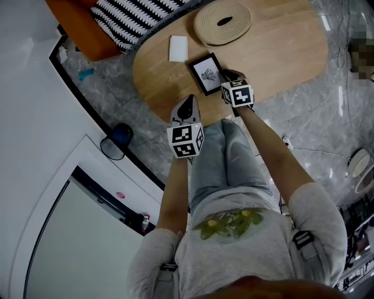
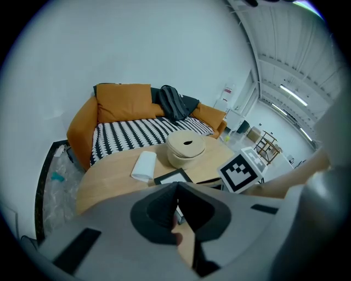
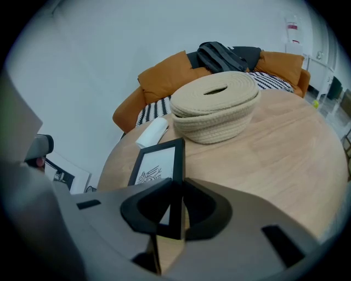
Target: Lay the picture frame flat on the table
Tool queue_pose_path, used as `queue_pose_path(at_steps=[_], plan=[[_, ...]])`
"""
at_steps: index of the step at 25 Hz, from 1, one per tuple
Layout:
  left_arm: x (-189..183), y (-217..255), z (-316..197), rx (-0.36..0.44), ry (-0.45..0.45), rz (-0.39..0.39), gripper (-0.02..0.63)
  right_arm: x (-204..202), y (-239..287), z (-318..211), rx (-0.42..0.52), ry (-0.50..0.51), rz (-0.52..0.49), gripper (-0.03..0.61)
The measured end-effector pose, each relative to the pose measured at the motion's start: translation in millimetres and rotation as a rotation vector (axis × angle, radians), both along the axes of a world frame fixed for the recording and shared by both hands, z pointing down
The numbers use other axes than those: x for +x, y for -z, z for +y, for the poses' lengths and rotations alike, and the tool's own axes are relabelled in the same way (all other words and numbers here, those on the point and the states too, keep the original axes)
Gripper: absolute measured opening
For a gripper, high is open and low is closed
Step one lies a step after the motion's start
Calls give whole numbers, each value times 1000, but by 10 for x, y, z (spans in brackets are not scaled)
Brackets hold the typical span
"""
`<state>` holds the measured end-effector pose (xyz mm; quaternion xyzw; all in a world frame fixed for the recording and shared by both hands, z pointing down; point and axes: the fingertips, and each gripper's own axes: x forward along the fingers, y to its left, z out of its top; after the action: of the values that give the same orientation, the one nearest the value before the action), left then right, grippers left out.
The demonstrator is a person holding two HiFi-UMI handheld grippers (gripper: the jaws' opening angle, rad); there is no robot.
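Only its own view shows right tool (image 3: 176,186) clamping picture frame (image 3: 156,164); left tool (image 2: 177,189) closed.

A lidded round basket of coiled cream rope (image 1: 222,21) stands near a small white roll (image 1: 178,48). Beyond them, an orange sofa (image 1: 73,26) carries a black-and-white zigzag seat cover (image 1: 131,17) and a dark crumpled garment (image 2: 174,101). A grey marbled floor (image 1: 304,111) lies all around.

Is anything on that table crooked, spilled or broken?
Nothing is spilled or broken. Only the frame stands out: it appears tilted rather than flat on the table, with its edge pinched in the right gripper. The basket sits closed and tidy.
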<state>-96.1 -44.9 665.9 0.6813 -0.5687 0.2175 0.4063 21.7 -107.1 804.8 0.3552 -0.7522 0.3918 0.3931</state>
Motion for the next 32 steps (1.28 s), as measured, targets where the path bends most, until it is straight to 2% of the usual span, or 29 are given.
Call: queue_pose_path(at_steps=[20,32], plan=[[-62,-156,5,-39,-7,8,15,-14,-438,99,-49,124,118,74],[3,-192,22,-51,-18,8,15,28,-487,136,-100,121,86,86]])
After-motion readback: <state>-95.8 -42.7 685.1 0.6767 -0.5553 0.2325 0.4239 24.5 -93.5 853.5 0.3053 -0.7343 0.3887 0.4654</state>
